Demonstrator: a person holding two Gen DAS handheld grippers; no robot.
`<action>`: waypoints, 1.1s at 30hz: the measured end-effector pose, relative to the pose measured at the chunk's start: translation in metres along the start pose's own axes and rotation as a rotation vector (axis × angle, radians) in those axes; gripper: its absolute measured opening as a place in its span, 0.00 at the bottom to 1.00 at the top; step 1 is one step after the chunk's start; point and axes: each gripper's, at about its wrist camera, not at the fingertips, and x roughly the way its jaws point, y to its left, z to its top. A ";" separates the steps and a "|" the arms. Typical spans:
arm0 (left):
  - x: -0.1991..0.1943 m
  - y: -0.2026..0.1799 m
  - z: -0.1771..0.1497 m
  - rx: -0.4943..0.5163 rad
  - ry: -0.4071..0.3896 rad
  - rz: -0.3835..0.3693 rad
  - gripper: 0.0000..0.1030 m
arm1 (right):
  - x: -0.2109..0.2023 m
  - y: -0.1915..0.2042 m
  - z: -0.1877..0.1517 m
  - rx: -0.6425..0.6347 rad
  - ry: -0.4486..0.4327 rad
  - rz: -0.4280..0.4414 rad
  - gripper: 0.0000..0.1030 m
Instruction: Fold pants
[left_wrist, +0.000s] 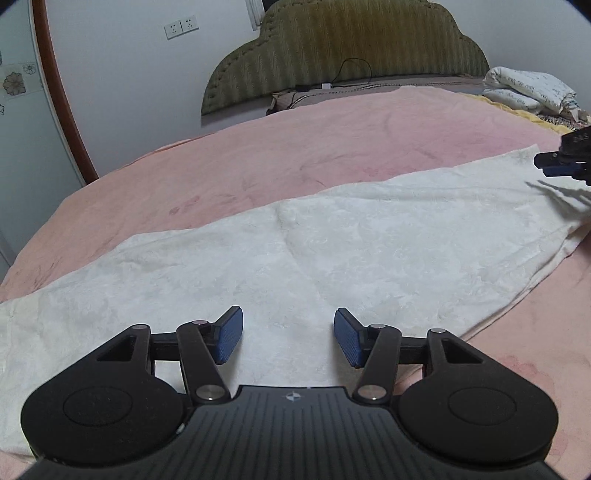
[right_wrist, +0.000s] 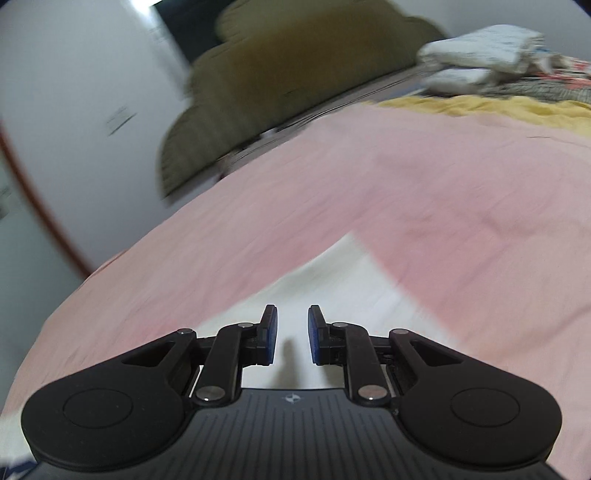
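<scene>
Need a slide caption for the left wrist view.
Open left tool hovers over white pants lying flat on a pink bedspread.

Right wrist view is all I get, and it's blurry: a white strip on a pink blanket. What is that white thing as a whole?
Observer: The left wrist view shows white pants lying flat in one long band across the pink blanket.
Operator: Is the other tool gripping them?
Observer: No, the left gripper is open over them, with nothing between its pads.
Operator: And where is mine?
Observer: The right gripper is at the band's far right end.
</scene>
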 end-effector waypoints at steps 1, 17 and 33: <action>0.000 -0.002 -0.001 0.009 0.007 0.000 0.58 | -0.003 0.003 -0.005 -0.021 0.021 0.026 0.17; -0.013 -0.021 -0.018 0.092 -0.107 0.127 0.65 | -0.003 0.075 -0.062 -0.425 0.063 -0.081 0.31; -0.008 -0.031 -0.028 0.148 -0.120 0.156 0.75 | -0.037 0.061 -0.059 -0.369 0.009 -0.079 0.37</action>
